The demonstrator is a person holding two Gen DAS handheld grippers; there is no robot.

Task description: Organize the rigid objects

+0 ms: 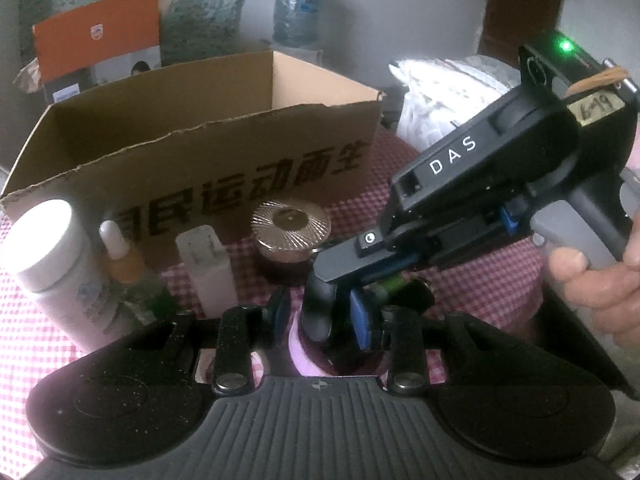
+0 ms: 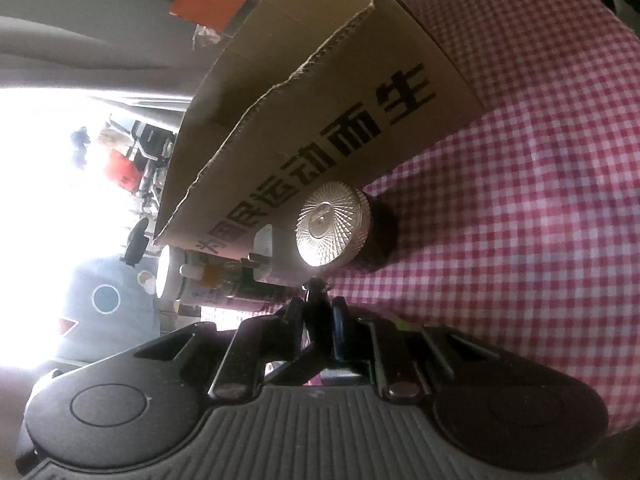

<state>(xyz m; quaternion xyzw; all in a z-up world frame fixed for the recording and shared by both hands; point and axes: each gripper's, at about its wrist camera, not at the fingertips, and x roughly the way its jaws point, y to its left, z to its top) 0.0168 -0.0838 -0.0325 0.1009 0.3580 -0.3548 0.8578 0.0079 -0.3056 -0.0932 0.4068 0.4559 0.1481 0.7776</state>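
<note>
In the left wrist view my left gripper [image 1: 320,316] sits low at centre, its blue pads shut on a small pale pink object [image 1: 298,350] with a dark top. My right gripper [image 1: 326,280], held by a hand [image 1: 600,288], reaches in from the right, its fingers meeting at that dark top. In the right wrist view, which is rolled sideways, the right gripper [image 2: 318,312] is shut on a narrow dark piece [image 2: 316,286]. An open cardboard box [image 1: 200,128] [image 2: 320,100] stands just behind. How the pink and dark parts join is hidden.
In front of the box stand a white bottle [image 1: 52,248], an orange dropper bottle [image 1: 120,256], a white plug [image 1: 206,272] and a gold-lidded jar [image 1: 290,224] [image 2: 332,228]. A green-and-black cylinder [image 1: 404,286] lies on the red checked cloth [image 1: 460,280]. A white bag [image 1: 440,96] is back right.
</note>
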